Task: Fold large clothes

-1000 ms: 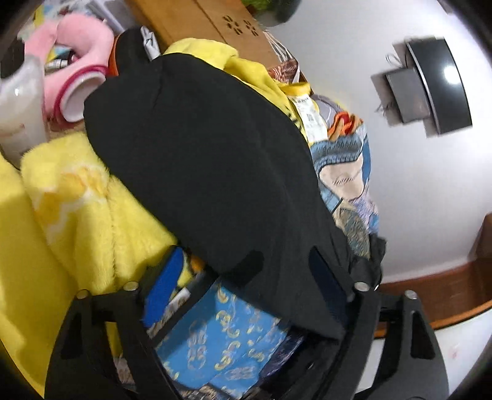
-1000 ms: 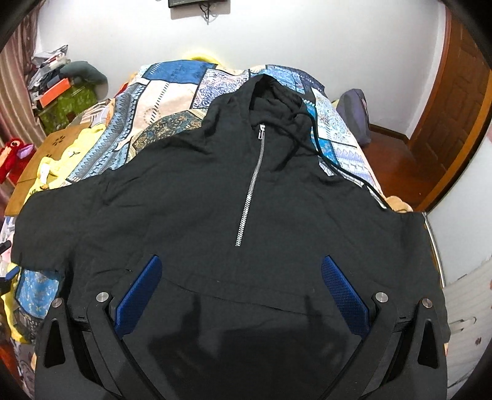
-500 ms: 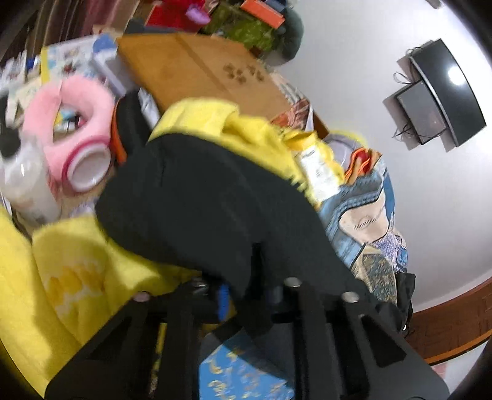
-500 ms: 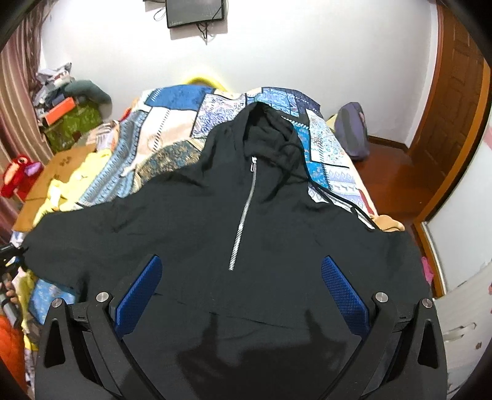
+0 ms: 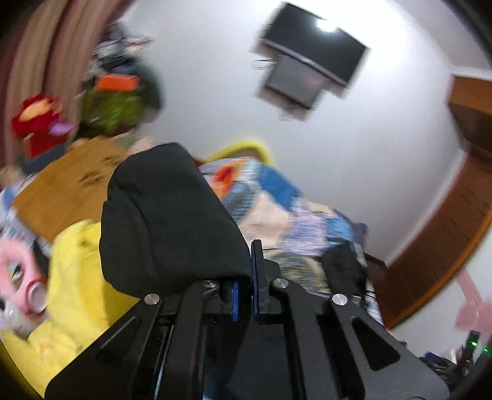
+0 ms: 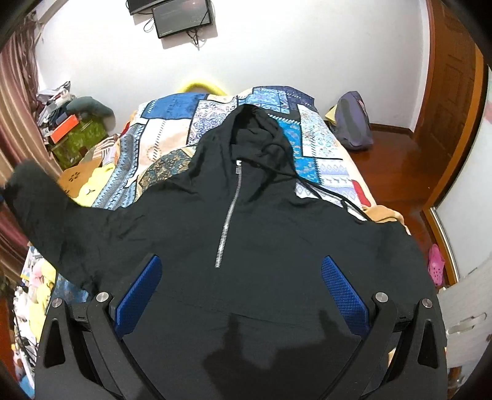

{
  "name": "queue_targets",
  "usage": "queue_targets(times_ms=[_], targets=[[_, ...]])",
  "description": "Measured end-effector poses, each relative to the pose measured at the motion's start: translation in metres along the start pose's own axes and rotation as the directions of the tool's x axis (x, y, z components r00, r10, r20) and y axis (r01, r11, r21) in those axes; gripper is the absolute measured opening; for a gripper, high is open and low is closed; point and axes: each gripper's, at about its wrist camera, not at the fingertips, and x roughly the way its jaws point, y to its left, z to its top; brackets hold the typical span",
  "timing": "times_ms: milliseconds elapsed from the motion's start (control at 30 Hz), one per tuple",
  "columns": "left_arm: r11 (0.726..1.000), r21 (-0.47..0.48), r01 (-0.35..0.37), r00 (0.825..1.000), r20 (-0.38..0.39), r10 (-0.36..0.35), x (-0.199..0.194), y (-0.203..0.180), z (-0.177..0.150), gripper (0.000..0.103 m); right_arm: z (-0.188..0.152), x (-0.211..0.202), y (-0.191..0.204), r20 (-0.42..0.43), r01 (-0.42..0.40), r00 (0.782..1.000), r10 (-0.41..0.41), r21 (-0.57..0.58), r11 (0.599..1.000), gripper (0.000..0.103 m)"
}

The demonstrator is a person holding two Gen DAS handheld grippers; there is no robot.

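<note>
One black hoodie (image 6: 246, 234) lies face up on a bed w/ a patchwork bedspread (image 6: 172, 135), hood toward the white wall, silver half-zip (image 6: 229, 215) running down the chest centre. Body and the sleeve at frame right lie flat; a drawcord trails off the hood onto the spread. The sleeve (image 6: 40, 212) at frame left is lifted clear of the bed, its cuff end raised at the far left edge of the right wrist view.

Left gripper (image 5: 244, 270) has that sleeve: jaws together, clamped on the black cloth, blue pads barely apart w/ fabric pinched btwn them. In the left wrist view the sleeve end (image 5: 166, 215) bulges up and over the left finger. That view is motion-blurred. The jaws have just been closing, cloth btwn them.

Right gripper (image 6: 243, 286) hangs over the hoodie's lower front, jaws wide apart, blue pads (image 6: 341, 286) to either side of the zip's bottom end, nothing held. Whether the fingertips touch the cloth can't be told.

Round about: yellow plush blanket (image 5: 77, 277) and a wooden board (image 5: 67, 187) left of the bed, a TV (image 6: 181, 15) on the wall above the head end, a purple backpack (image 6: 352, 123) on the wood floor by the door, a pink clog (image 6: 436, 264) near the frame's right edge.
</note>
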Motion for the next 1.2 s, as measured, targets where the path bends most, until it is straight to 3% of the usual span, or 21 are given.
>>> queue_targets(times_ms=[100,233,333,533,633,800,967,1033,1133,1200], targets=[[0.994,0.071,0.089,0.996,-0.021,-0.087,0.007,-0.058,0.001,0.005,0.0,-0.006,-0.013,0.005,-0.042,0.999,0.042,-0.008,0.999,0.103],[0.972,0.167,0.164,0.984,-0.091,-0.15,0.028,-0.135,-0.012,0.005,0.002,-0.015,-0.03,0.021,-0.017,1.0,0.018,-0.037,0.999,0.103],[0.955,0.222,0.198,0.974,-0.155,-0.166,0.049,-0.182,-0.035,0.005,-0.001,-0.018,-0.045,0.025,0.011,1.0,-0.01,-0.037,0.999,0.103],[0.921,0.294,0.255,0.932,-0.329,-0.152,0.093,-0.239,-0.111,0.005,-0.018,-0.015,-0.08,-0.025,0.021,0.999,-0.021,0.009,1.0,0.103],[0.9,0.333,0.281,0.896,-0.426,-0.123,0.11,-0.255,-0.157,0.005,-0.026,-0.01,-0.092,-0.051,0.043,0.998,-0.042,0.022,0.999,0.103],[0.874,0.37,0.316,0.791,-0.611,-0.027,0.132,-0.268,-0.23,0.005,-0.038,-0.002,-0.099,-0.099,0.04,0.994,-0.038,0.022,0.999,0.103],[0.828,0.444,0.342,0.74,-0.67,0.053,0.127,-0.277,-0.277,0.005,-0.047,0.004,-0.102,-0.13,0.033,0.991,-0.025,0.059,0.998,0.103],[0.809,0.471,0.351,0.73,-0.679,0.078,0.119,-0.278,-0.285,0.008,-0.048,0.004,-0.103,-0.138,0.028,0.99,-0.018,0.07,0.997,0.103],[0.796,0.469,0.383,0.714,-0.696,0.067,0.106,-0.274,-0.286,0.026,-0.048,0.0,-0.099,-0.135,0.036,0.991,-0.027,0.066,0.997,0.103],[0.8,0.453,0.393,0.719,-0.694,0.04,0.094,-0.268,-0.282,0.051,-0.046,-0.002,-0.095,-0.129,0.034,0.991,-0.027,0.054,0.998,0.103]])
